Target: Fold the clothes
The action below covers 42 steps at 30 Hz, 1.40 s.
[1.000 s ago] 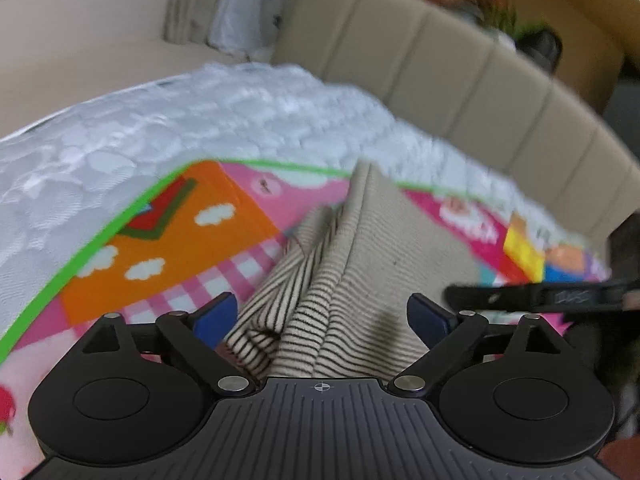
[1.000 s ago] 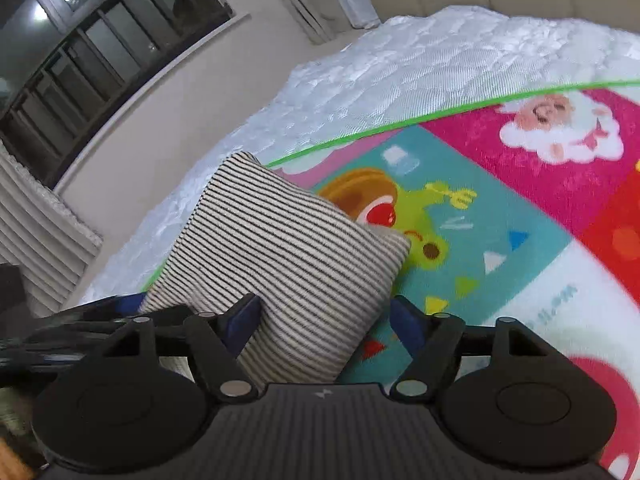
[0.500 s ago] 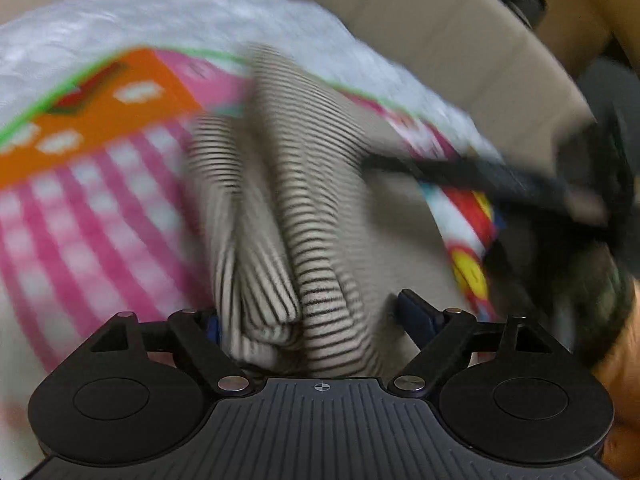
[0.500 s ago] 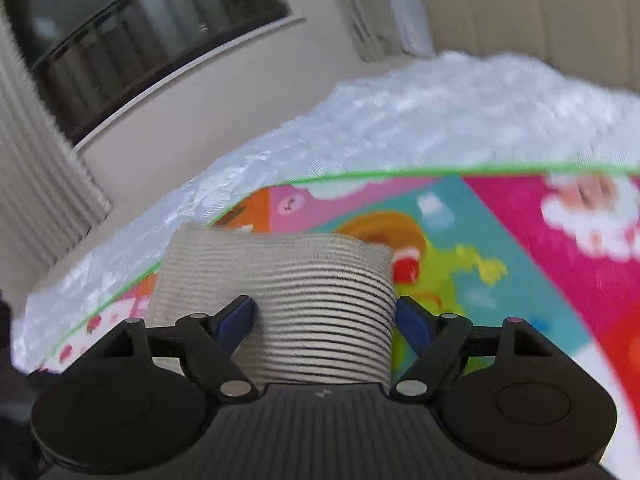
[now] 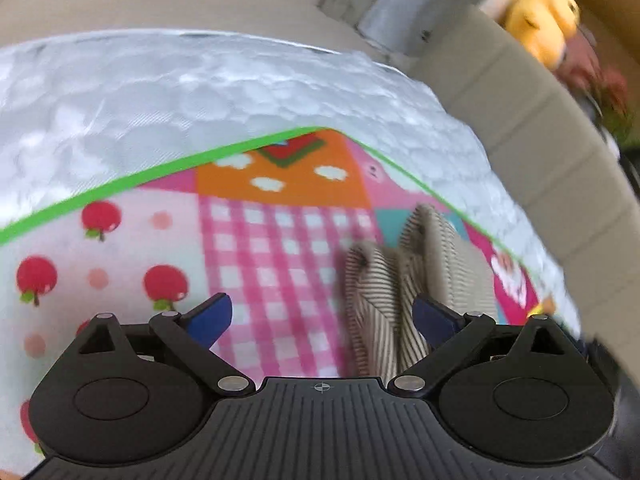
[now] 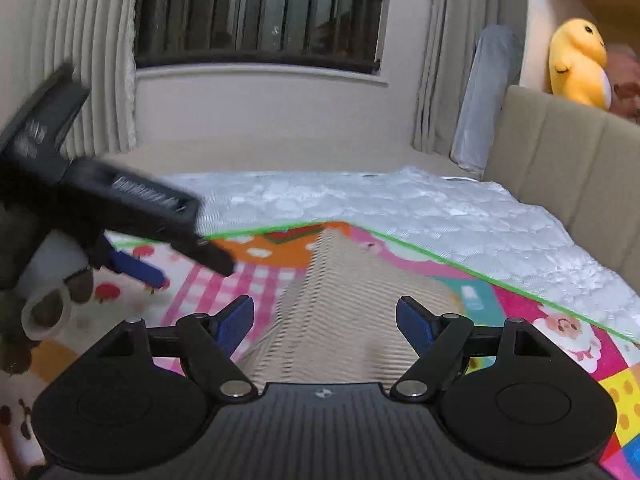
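The folded striped beige garment (image 5: 404, 292) lies on the colourful play mat (image 5: 272, 248). My left gripper (image 5: 320, 318) hovers over the pink checked patch, its jaws opening. The garment's near corner reaches in by the right pad, and neither pad presses on it. In the right wrist view the garment (image 6: 352, 300) runs away from me between the blue pads of my right gripper (image 6: 326, 322), which stands open above it without touching. A black finger (image 6: 208, 254) of the left gripper juts in from the left of that view.
The mat lies on a white quilted mattress (image 6: 400, 204). A beige padded headboard (image 6: 568, 168) bounds the right side, with a yellow plush toy (image 6: 576, 64) on top. Curtains and a dark barred window (image 6: 260, 12) stand behind. A person's hand (image 6: 44, 312) is at far left.
Both views have rolled. The left gripper has slid left off the garment, which now lies by its right finger. The right gripper has swung to face along the garment.
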### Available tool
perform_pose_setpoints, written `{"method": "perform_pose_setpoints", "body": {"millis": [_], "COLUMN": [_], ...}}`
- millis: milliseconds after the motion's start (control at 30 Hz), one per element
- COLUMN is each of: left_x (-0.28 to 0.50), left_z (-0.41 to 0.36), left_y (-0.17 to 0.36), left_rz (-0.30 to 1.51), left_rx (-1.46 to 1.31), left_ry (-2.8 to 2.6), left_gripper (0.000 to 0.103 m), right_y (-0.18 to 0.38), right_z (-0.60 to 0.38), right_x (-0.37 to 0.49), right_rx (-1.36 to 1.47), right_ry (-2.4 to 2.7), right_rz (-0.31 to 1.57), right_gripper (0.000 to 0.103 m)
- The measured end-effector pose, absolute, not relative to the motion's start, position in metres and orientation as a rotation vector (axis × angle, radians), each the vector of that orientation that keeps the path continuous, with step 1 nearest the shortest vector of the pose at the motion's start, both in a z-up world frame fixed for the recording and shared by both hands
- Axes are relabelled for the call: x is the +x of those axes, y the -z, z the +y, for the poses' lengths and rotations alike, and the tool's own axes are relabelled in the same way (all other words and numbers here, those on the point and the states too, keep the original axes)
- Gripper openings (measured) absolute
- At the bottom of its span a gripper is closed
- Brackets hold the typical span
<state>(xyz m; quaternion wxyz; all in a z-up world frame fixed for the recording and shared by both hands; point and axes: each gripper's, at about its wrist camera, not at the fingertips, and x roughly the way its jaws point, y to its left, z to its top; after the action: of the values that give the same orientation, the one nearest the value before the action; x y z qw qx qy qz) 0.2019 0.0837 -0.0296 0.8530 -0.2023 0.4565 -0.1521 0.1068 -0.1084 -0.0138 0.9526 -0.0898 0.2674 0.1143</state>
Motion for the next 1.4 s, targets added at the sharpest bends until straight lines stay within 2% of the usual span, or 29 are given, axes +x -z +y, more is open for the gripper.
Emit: {"method": "perform_pose_setpoints", "body": {"millis": [100,200,233,267,333,433,567,700,800,867,933,1000,1133,1233,1400], "left_x": [0.204,0.211,0.214,0.217,0.221,0.224,0.221,0.218,0.213,0.211,0.211,0.214,0.221,0.225,0.227], "left_z": [0.088,0.096,0.101,0.107,0.119,0.127,0.125,0.122,0.120,0.112,0.100,0.082,0.052,0.048,0.048], "left_y": [0.034,0.035,0.035,0.035,0.038,0.037,0.031,0.028,0.023,0.020,0.020,0.024,0.039,0.050,0.054], "left_rz": [0.959,0.930,0.923,0.919,0.918,0.920,0.897,0.890,0.864,0.843,0.833,0.843,0.888,0.920,0.939], "left_rx": [-0.430,-0.430,-0.432,-0.441,-0.478,-0.540,-0.552,-0.554,-0.561,-0.564,-0.557,-0.504,-0.324,-0.271,-0.254], "left_ry": [0.310,0.290,0.281,0.275,0.272,0.291,0.339,0.379,0.444,0.535,0.638,0.696,0.673,0.629,0.600], "left_gripper": [0.080,0.080,0.081,0.081,0.081,0.082,0.083,0.086,0.086,0.086,0.083,0.077,0.073,0.074,0.075], "right_y": [0.040,0.053,0.051,0.046,0.033,0.010,-0.009,0.038,0.058,0.056,0.048,0.038,0.009,-0.006,0.013], "right_z": [-0.092,-0.096,-0.100,-0.105,-0.112,-0.107,-0.077,-0.043,-0.030,-0.026,-0.031,-0.042,-0.087,-0.122,-0.122], "right_x": [0.118,0.115,0.113,0.111,0.108,0.098,0.090,0.099,0.099,0.095,0.090,0.085,0.072,0.069,0.071], "right_rx": [-0.205,-0.238,-0.231,-0.217,-0.210,-0.253,-0.281,-0.335,-0.361,-0.389,-0.412,-0.423,-0.378,-0.264,-0.180], "right_ry": [-0.153,-0.118,-0.118,-0.118,-0.129,-0.171,-0.294,-0.304,-0.295,-0.329,-0.373,-0.405,-0.379,-0.323,-0.360], "right_rz": [0.623,0.638,0.636,0.638,0.632,0.564,0.550,0.671,0.679,0.657,0.646,0.637,0.618,0.604,0.659], "right_gripper": [0.074,0.063,0.051,0.034,0.021,0.017,0.017,0.019,0.030,0.049,0.054,0.054,0.058,0.058,0.057]}}
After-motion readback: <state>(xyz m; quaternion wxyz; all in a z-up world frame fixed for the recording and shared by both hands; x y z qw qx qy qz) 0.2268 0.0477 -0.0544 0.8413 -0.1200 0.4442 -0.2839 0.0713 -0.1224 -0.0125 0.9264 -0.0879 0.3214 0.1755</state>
